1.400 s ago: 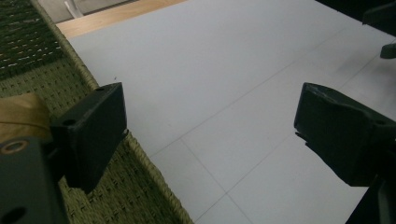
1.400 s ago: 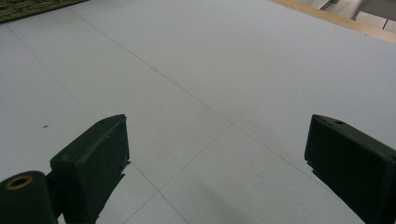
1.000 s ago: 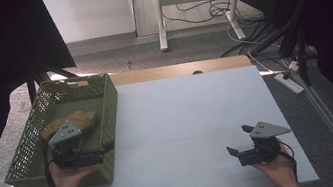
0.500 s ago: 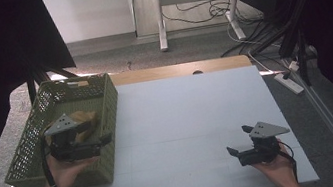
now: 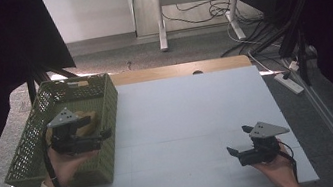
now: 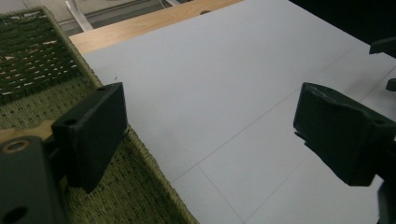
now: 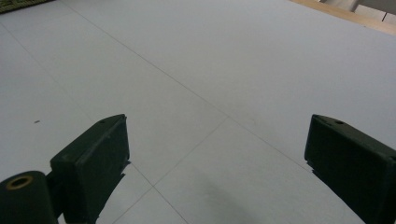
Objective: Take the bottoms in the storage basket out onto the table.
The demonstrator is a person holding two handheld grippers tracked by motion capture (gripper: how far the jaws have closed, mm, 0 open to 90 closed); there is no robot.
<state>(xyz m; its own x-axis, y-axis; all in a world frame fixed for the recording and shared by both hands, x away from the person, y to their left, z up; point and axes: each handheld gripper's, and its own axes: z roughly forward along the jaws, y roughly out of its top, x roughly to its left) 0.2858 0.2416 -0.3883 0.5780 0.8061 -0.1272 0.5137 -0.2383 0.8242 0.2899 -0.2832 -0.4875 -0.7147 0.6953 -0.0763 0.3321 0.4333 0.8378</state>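
Now my left tool [image 5: 90, 132] sits higher over the green basket [image 5: 27, 151] than it did a second ago, lifted and turned so its nose points out over the near right rim toward the tabletop [image 5: 184, 121]. Its jaws stand wide apart with nothing between them, so I judge the lift came up empty. The tan object [image 5: 88, 127], the thing I am after, lies inside the basket, just behind the tool in the high view, mostly hidden, and I cannot tell what it is. From the left gripper view I see woven wall beneath and bare grey surface ahead. Over at the right, my right tool [image 5: 238, 149] rests low near the front edge, unchanged, jaws spread and empty
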